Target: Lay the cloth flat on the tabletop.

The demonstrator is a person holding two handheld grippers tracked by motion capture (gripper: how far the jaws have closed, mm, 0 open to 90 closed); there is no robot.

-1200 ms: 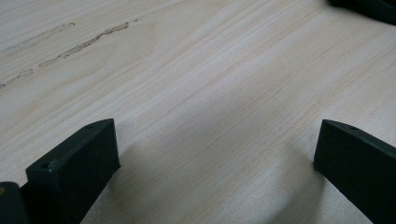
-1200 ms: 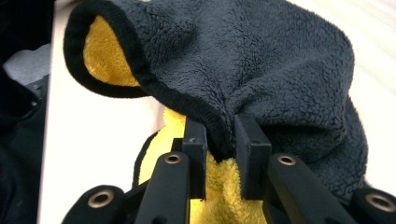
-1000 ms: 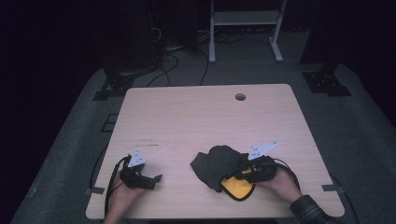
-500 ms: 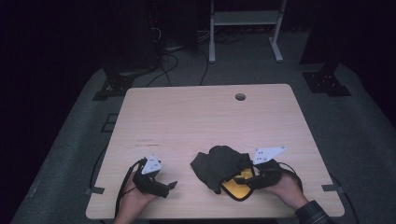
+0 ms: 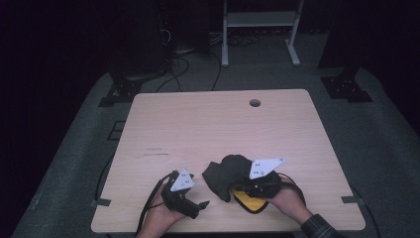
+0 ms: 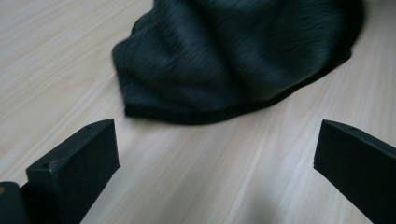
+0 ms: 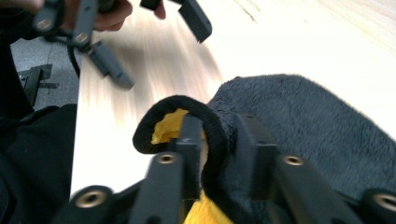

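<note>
A dark fleece cap (image 5: 225, 171) with a yellow lining (image 5: 247, 202) lies near the table's front edge. My right gripper (image 5: 238, 189) reaches it from the right. Its jaws have just been closing and now pinch the cap's rolled rim (image 7: 205, 126), with the yellow lining (image 7: 168, 127) showing beside the inner jaw. My left gripper (image 5: 200, 205) hovers low over the wood just left of the cap, jaws wide apart and nothing between them. In the left gripper view the cap (image 6: 233, 56) lies ahead of the open gripper (image 6: 217, 140). The right gripper view also shows the left gripper (image 7: 154, 44) farther off.
The light wooden table (image 5: 223, 124) has a round cable hole (image 5: 254, 102) near its far edge. Behind it stand a white frame's legs (image 5: 257, 29) and cables (image 5: 173, 64) on a dark floor. Cables trail from both grippers over the front edge.
My left gripper has moved right along the front of the table toward the cap. My right gripper has shifted slightly left and closed on the cap's rim.
</note>
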